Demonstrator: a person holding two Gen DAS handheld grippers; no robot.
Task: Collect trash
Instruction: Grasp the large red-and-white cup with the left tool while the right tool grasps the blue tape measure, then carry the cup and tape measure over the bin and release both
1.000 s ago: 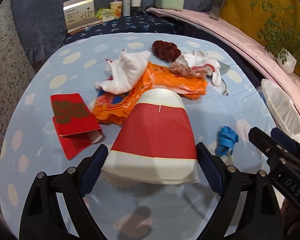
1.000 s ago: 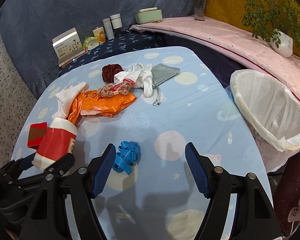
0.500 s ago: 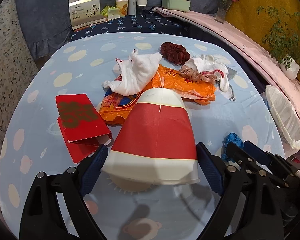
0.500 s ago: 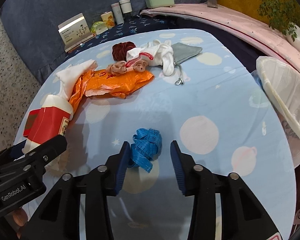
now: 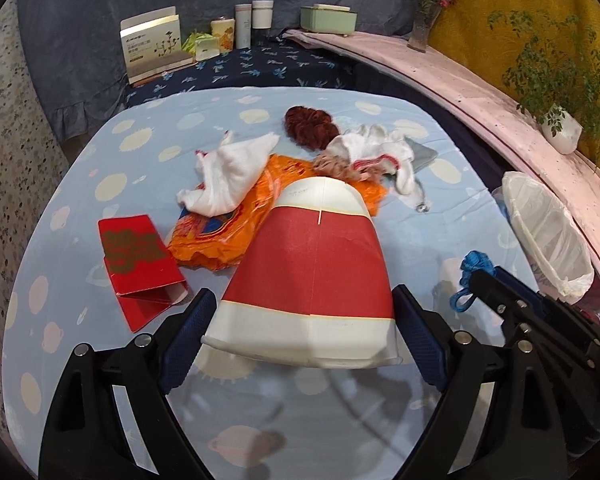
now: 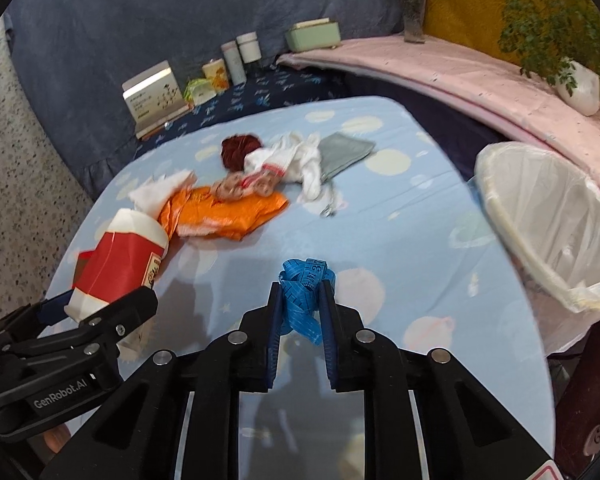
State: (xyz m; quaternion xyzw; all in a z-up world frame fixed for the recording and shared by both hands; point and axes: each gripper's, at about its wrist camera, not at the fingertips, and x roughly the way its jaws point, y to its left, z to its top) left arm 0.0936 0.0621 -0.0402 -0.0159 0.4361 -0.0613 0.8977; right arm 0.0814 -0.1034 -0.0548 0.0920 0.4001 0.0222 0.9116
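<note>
My left gripper is shut on a red and white paper cup, held above the blue dotted table; the cup also shows in the right wrist view. My right gripper is shut on a crumpled blue measuring tape and holds it off the table; the tape also shows in the left wrist view. A bin lined with a white bag stands at the table's right edge, also seen in the left wrist view.
An orange wrapper, a white tissue, a red envelope, a dark red scrunchie, a white cloth and a grey pouch lie on the table. Boxes and jars line the back shelf.
My right gripper moved over the blue tape, closed on it and lifted it. My left gripper keeps hold of the cup and has barely moved.
</note>
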